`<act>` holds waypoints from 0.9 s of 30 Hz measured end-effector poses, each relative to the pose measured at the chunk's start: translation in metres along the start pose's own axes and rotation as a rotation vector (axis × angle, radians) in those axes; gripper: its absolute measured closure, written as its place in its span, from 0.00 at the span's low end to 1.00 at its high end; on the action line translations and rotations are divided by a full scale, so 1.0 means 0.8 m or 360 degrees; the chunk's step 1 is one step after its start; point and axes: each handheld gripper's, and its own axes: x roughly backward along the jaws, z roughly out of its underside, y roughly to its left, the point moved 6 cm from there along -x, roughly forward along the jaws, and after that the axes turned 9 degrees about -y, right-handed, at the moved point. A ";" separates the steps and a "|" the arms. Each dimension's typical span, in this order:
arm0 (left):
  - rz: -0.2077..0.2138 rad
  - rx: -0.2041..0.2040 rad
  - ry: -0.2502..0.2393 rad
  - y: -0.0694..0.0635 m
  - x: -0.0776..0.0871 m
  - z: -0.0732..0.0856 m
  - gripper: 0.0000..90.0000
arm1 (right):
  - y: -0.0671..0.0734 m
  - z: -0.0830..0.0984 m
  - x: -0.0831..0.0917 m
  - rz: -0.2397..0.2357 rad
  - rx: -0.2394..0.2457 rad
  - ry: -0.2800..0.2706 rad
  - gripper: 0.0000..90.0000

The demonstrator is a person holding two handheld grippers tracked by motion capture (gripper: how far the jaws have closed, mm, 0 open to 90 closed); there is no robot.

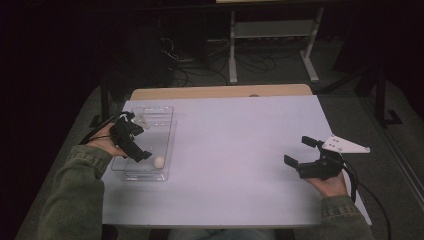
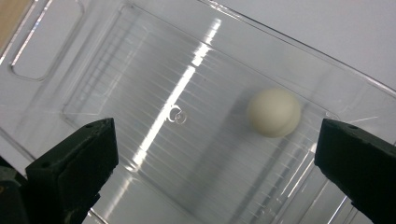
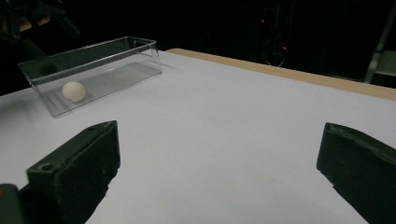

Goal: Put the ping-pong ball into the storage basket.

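A small white ball [image 1: 159,161] [image 2: 273,112] [image 3: 74,91] lies on the floor of a clear plastic bin [image 1: 165,139] [image 2: 140,65] [image 3: 116,56] at the table's left side, near the bin's near end. My left gripper [image 1: 136,136] [image 2: 215,163] hangs over the bin, open, with the ball ahead of its jaws and untouched. Over at the table's right, my right gripper [image 1: 301,150] [image 3: 219,177] is held open above bare tabletop, nothing between its jaws. The left gripper [image 3: 32,18] also appears far off in the right gripper view, above the bin.
The white table top [image 1: 240,150] spreads wide between the bin and the right gripper. A wooden strip [image 1: 220,92] borders the table's far edge. Beyond it stand a white frame [image 1: 272,45] and cables [image 1: 200,65] on the dark floor.
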 end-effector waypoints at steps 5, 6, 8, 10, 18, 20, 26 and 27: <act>-0.0047 0.0010 -0.0076 0.000 0.011 0.002 0.00 | 0.000 0.000 0.000 0.0000 0.0001 0.0001 0.00; -0.0053 0.0019 -0.0096 -0.001 0.012 0.003 0.00 | 0.000 0.000 0.000 0.0000 0.0001 0.0000 0.00; -0.0072 0.0031 -0.0126 0.000 0.018 0.005 0.00 | 0.000 0.000 0.000 0.0000 0.0000 0.0001 0.00; -0.0077 0.0069 -0.0175 0.001 0.022 0.007 0.00 | 0.000 0.000 0.000 0.0002 0.0003 -0.0003 0.00; -0.0112 0.0108 -0.0250 -0.001 0.027 0.015 0.00 | 0.000 0.000 0.000 0.0002 0.0000 0.0000 0.00; -0.0107 0.0126 -0.0276 -0.003 0.028 0.016 0.00 | 0.000 0.000 -0.001 0.0002 0.0000 0.0001 0.00; -0.0118 0.0146 -0.0343 -0.010 0.032 0.017 0.00 | 0.000 0.001 -0.001 -0.0001 -0.0003 0.0001 0.00; -0.0119 0.0148 -0.0356 -0.010 0.033 0.017 0.00 | 0.000 0.000 -0.001 -0.0001 -0.0004 -0.0001 0.00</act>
